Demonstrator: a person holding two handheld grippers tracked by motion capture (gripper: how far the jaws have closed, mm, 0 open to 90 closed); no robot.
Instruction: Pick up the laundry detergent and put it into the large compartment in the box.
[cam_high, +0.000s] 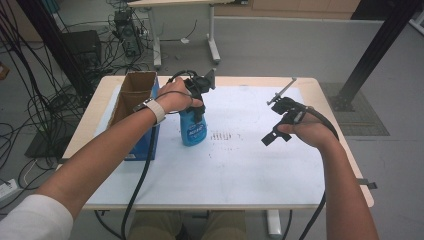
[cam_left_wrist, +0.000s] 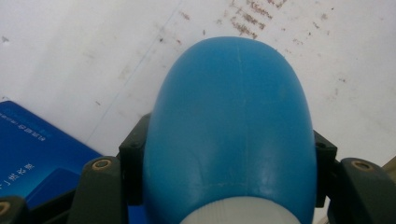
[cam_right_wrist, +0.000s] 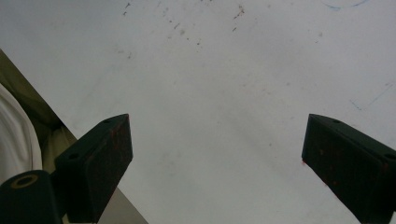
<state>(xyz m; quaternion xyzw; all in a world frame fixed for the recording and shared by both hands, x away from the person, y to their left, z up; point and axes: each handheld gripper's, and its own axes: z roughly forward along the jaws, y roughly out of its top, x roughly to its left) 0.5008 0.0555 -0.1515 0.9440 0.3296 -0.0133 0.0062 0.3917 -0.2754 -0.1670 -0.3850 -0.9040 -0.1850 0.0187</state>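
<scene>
White sheeting covers the one table (cam_high: 240, 165), the largest thing in sight, and its tan edge shows around the border. Next in size is a single cardboard box (cam_high: 131, 102), open at the top with a blue printed side, standing at the table's left part. Just to its right stands one blue bottle (cam_high: 192, 127), upright on the sheet with its base down, near the box but apart from it. The left tongs (cam_high: 199, 102) are clamped on the bottle's upper body; the left gripper view looks down over the blue shoulder (cam_left_wrist: 231, 126) with a black jaw pressed to each side and a white collar at the bottom edge. The right tongs (cam_high: 280, 122) hang over bare sheet well to the right, jaws wide apart and holding nothing. By the look of it, the grasp is made, and lifting and carrying the bottle, perhaps into the box, is left to do.
</scene>
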